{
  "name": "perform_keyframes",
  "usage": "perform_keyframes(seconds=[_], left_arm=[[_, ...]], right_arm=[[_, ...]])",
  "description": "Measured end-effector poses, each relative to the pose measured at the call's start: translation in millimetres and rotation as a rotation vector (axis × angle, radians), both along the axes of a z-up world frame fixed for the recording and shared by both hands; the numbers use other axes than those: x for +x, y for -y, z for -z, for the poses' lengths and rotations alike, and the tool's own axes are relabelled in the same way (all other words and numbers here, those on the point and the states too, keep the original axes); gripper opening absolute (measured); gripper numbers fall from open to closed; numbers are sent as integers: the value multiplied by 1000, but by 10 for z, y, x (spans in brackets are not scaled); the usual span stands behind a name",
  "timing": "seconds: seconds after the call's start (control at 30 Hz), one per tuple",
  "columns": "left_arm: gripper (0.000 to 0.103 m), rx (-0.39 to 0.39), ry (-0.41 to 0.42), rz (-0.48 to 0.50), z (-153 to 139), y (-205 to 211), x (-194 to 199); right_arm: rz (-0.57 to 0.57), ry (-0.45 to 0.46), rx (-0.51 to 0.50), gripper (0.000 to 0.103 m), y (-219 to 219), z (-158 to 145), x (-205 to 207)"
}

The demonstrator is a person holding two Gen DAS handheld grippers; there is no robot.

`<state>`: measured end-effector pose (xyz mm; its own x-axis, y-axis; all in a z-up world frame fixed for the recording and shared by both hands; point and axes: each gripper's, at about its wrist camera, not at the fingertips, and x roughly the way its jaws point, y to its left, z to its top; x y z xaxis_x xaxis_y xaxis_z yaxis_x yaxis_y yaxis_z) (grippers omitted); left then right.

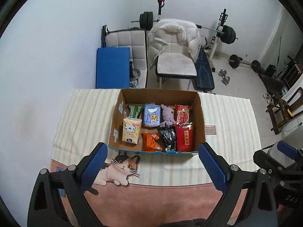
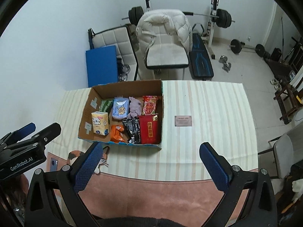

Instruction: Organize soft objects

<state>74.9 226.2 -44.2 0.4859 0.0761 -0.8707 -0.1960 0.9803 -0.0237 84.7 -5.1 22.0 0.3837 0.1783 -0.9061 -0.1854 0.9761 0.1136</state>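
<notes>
An open cardboard box (image 1: 200,117) stands on the striped tablecloth and also shows in the right wrist view (image 2: 161,117). Inside lie a yellow tissue pack (image 1: 131,130), a blue tissue pack (image 1: 151,115), a purple cloth (image 1: 168,115), a green pack (image 1: 134,110), an orange packet (image 1: 151,141), a black packet (image 1: 168,137) and two red packets (image 1: 184,137). My left gripper (image 1: 153,162) is open and empty, held just in front of the box. My right gripper (image 2: 151,162) is open and empty, in front of the box's right corner.
A small plaque (image 2: 183,121) lies on the cloth right of the box. A cat picture (image 1: 121,168) is on the cloth's near edge. Behind the table stand a chair with a white jacket (image 1: 176,43), a blue board (image 1: 112,68) and a weight bench (image 1: 204,71).
</notes>
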Motion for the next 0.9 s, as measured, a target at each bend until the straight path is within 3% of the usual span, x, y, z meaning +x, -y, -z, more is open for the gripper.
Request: perform_keyframes(seconds=[0.2, 0.47, 0.9], left_arm=[[99, -35, 8, 14, -139, 82, -216], [99, 1, 38, 32, -299, 174, -337], [99, 29, 73, 29, -284, 222, -319]], right_arm=[[-1, 52, 2, 103, 83, -309, -257], [-14, 80, -3, 103, 146, -505, -439], [21, 131, -20, 103, 212, -550, -435]])
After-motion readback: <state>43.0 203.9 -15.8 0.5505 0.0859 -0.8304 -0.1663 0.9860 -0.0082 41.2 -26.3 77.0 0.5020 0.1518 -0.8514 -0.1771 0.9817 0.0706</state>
